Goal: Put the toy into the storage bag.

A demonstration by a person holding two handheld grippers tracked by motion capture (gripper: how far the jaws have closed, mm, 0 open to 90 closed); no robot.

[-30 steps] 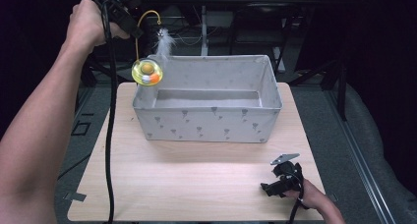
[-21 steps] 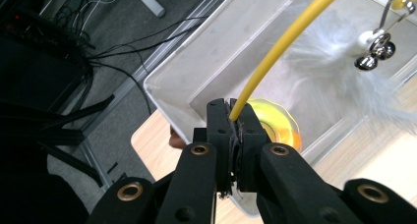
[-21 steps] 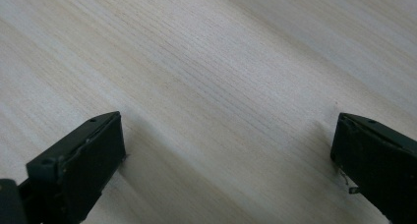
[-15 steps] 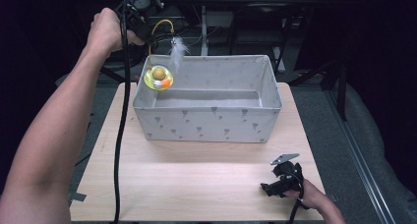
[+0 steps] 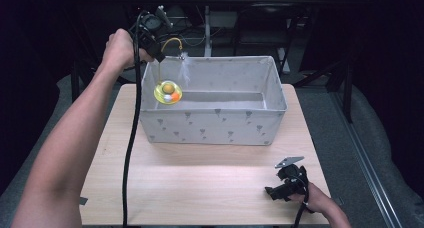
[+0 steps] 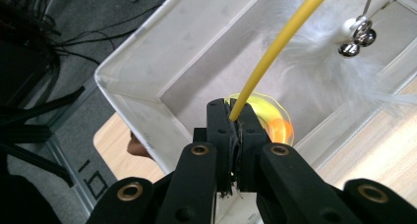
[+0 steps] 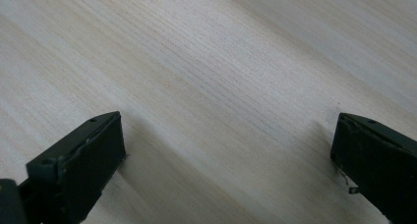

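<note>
The left hand-held gripper (image 5: 156, 52), raised over the left end of the grey fabric bin (image 5: 215, 125), has its jaws clamped on the thin yellow wand (image 6: 275, 52) of a cat toy. The wand arcs away from the jaws; a white feather tuft (image 6: 314, 62) with small silver bells (image 6: 356, 40) dangles from its far tip, and straight below the gripper hangs the toy's clear yellow dome base (image 5: 168, 93) with a ball inside, at rim level just within the bin's left wall. The step in hand looks like lowering the toy into the bin. The next move likely calls for sinking the gripper until the base rests on the bin floor, then parting the jaws, keeping the feather inside the rim. Far to the right, the right hand-held gripper (image 5: 285, 184) rests low over the wooden bench (image 5: 200, 183), jaws wide apart with nothing between them.
</note>
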